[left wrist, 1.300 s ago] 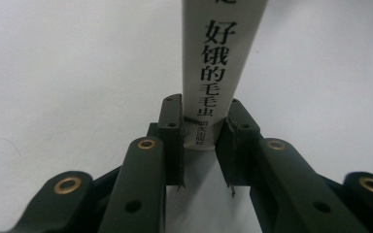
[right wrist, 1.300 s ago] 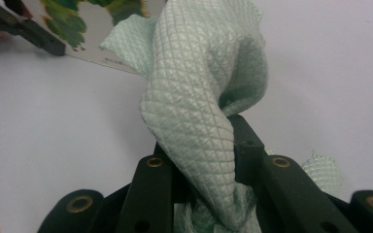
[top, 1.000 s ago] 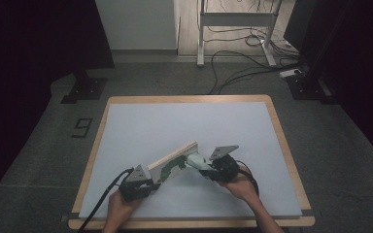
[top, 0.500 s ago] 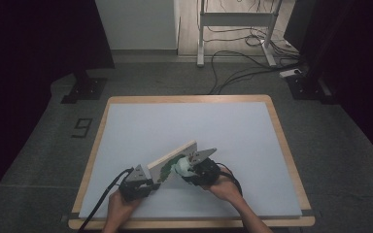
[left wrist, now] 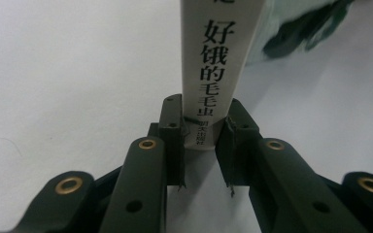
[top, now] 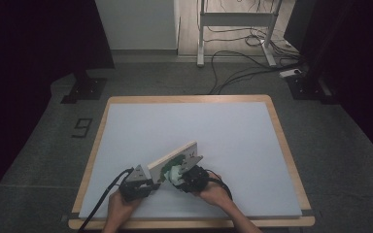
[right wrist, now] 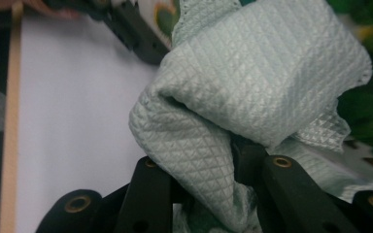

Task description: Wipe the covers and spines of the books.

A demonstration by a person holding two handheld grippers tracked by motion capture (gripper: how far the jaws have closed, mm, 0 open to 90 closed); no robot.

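Mostly the white tabletop [top: 223, 131] is free toward its far edge and both far corners. Near the front edge, both hands come in low. The left gripper [top: 137, 183] clamps the book [top: 175, 160] by its spine, standing tilted. The right gripper [top: 187, 177] pinches a pale green quilted cloth [right wrist: 252, 97] against the book's green cover.

Left gripper [top: 137, 183], right gripper [top: 188, 177] (both clamped)
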